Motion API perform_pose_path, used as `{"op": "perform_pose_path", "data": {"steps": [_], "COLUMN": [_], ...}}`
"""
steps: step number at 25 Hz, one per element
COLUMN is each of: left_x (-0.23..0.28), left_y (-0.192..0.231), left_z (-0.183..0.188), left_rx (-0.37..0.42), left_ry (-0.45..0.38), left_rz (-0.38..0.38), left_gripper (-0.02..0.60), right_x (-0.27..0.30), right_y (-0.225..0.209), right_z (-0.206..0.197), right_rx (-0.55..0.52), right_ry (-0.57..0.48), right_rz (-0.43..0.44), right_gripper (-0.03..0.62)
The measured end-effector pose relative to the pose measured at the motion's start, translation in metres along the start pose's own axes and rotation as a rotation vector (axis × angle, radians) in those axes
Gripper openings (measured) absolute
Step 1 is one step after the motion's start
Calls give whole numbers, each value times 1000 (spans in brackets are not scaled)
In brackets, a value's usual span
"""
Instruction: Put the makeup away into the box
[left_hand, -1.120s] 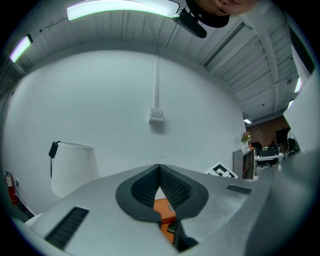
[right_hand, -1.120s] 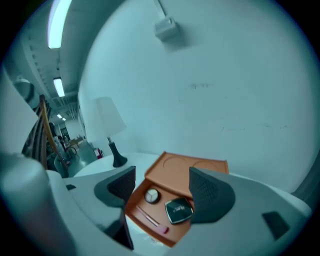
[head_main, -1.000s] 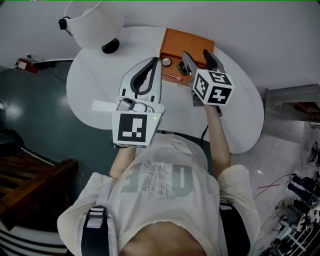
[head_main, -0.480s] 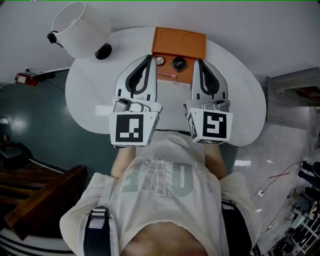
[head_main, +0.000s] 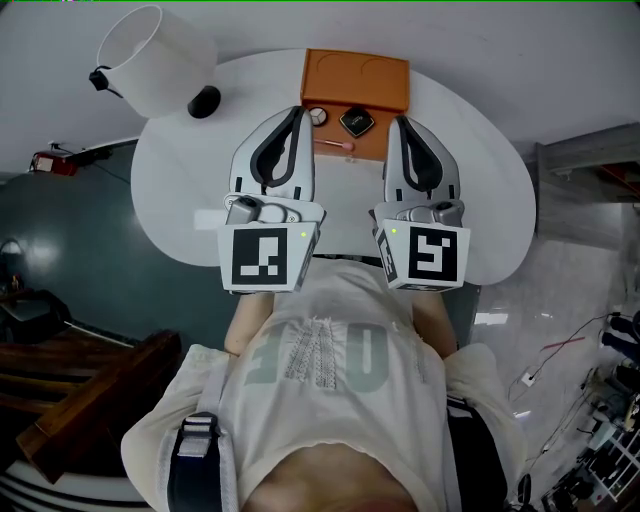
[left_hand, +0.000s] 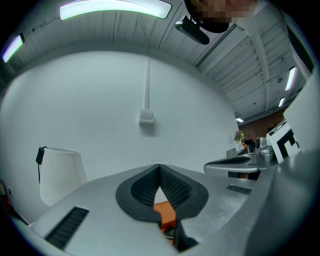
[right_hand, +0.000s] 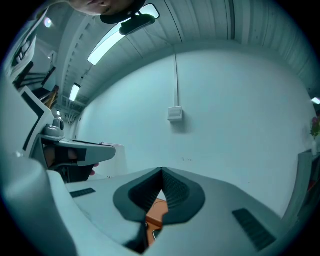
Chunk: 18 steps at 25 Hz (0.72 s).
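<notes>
An orange box (head_main: 356, 80) lies open at the far side of the white table (head_main: 480, 190). On its near half rest a small round compact (head_main: 317, 116), a black square compact (head_main: 357, 122) and a pink stick (head_main: 335, 146). My left gripper (head_main: 299, 113) is shut and empty, its tip just left of the round compact. My right gripper (head_main: 398, 122) is shut and empty too, level beside it, its tip right of the black compact. The left gripper (left_hand: 160, 168) and the right gripper (right_hand: 161, 173) each show a sliver of the orange box (left_hand: 166, 214) (right_hand: 156, 212) under closed jaws.
A white lampshade-like tub (head_main: 155, 60) with a black clip stands at the table's far left, a black round object (head_main: 203, 101) beside it. The white wall rises right behind the table. Dark floor and wooden furniture (head_main: 70, 390) lie to the left.
My right gripper was open over the box around the black compact. It has pulled back and up, shut empty, and now sits beside the left gripper. The compact stays in the box.
</notes>
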<state>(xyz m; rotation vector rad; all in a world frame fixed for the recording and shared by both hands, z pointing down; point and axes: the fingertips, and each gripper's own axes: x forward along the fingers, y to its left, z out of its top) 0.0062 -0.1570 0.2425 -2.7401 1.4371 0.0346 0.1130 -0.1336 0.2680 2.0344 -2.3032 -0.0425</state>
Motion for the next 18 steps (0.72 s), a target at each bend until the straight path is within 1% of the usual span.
{"op": "perform_pose_path", "data": {"steps": [18], "left_x": [-7], "left_y": [-1], "left_z": [-4], "left_rx": [0], "left_ry": [15], "left_rz": [14], "left_gripper": [8], "right_x": [-7], "right_y": [-7], "right_z": [-8], "right_rx": [25], "right_ry": [26], "right_rz": [0], "right_gripper": [5]}}
